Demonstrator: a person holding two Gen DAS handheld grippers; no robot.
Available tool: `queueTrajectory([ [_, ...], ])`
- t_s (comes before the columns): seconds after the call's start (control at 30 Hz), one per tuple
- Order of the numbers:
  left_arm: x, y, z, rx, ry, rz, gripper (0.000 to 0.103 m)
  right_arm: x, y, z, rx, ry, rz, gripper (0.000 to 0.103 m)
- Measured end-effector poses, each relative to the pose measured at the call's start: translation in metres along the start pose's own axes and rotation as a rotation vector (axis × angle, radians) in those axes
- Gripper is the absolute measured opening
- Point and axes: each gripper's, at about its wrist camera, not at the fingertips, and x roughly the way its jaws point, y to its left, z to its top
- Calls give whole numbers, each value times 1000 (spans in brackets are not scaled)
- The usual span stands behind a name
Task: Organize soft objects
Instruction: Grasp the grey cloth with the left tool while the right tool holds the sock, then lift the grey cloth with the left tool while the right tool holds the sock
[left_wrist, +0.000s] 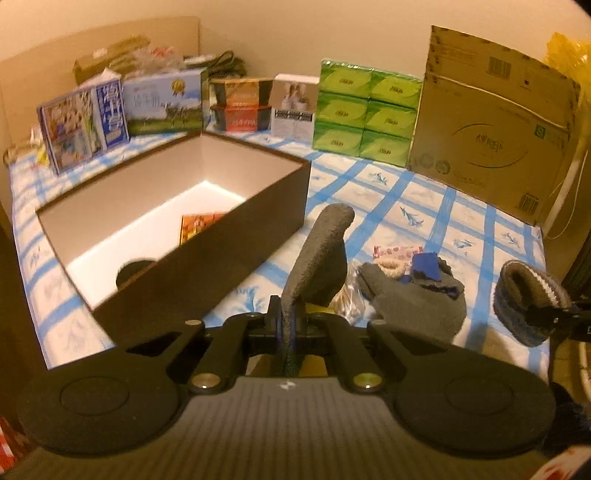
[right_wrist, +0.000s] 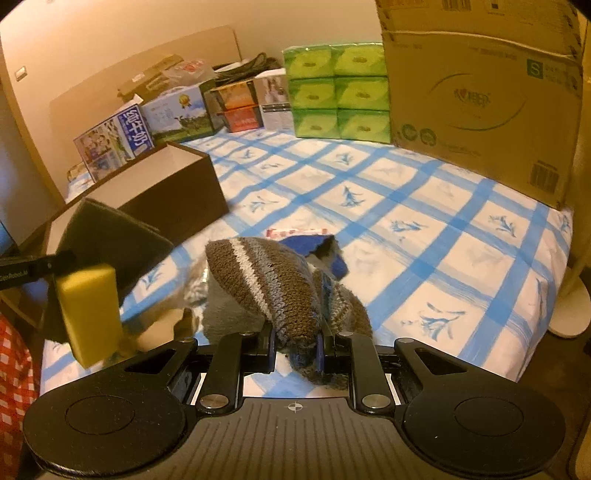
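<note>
Sponge (right_wrist: 88, 310), yellow with dark scouring face, pinched in left gripper (left_wrist: 288, 325) just beside the brown box (left_wrist: 207, 251), not yet over it. Risk: thin grip, sponge could slip out short of the box. Right gripper (right_wrist: 295, 347) clamped on striped sock (right_wrist: 273, 284), above the sock pile (left_wrist: 413, 291) right of the box.

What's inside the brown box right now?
Inside the brown box lie an orange packet and a dark round object; the near wall covers both partly, and the floor beneath it.
</note>
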Motion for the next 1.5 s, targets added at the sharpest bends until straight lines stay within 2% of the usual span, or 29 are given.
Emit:
queueTrajectory([
  [0.1, 12, 1, -9, -15, 92, -39, 6, -1, 3, -2, 2, 6, 14, 20],
  [0.17, 19, 0, -14, -52, 95, -91, 6, -1, 4, -4, 0, 13, 14, 20],
  [0.27, 27, -5, -10, -113, 147, -170, 6, -1, 4, -5, 6, 18, 15, 20],
  [0.4, 32, 0, -9, -165, 201, -212, 8, -1, 4, -7, 8, 29, 14, 20],
  [0.5, 38, 18, -10, -276, 255, -268, 8, 1, 5, -7, 1, 34, 21, 20],
  [0.6, 50, 29, -18, -418, 322, -357, 8, 6, 12, -8, -19, 48, 36, 20],
  [0.67, 58, 29, -25, -459, 357, -395, 8, 11, 18, -11, -41, 64, 51, 20],
  [0.73, 64, 22, -31, -456, 379, -390, 6, 17, 26, -15, -67, 89, 61, 20],
  [0.83, 59, 15, -32, -416, 334, -354, 6, 25, 35, -21, -91, 117, 68, 20],
  [0.97, 62, 18, -36, -469, 323, -374, 5, 31, 48, -26, -132, 138, 83, 20],
  [1.2, 67, 19, -52, -562, 331, -406, 4, 56, 102, -34, -212, 164, 116, 20],
  [1.43, 63, 25, -56, -565, 327, -401, 4, 95, 101, -56, -152, 267, 144, 20],
  [1.5, 58, 27, -55, -560, 312, -393, 4, 99, 101, -60, -162, 272, 145, 20],
])
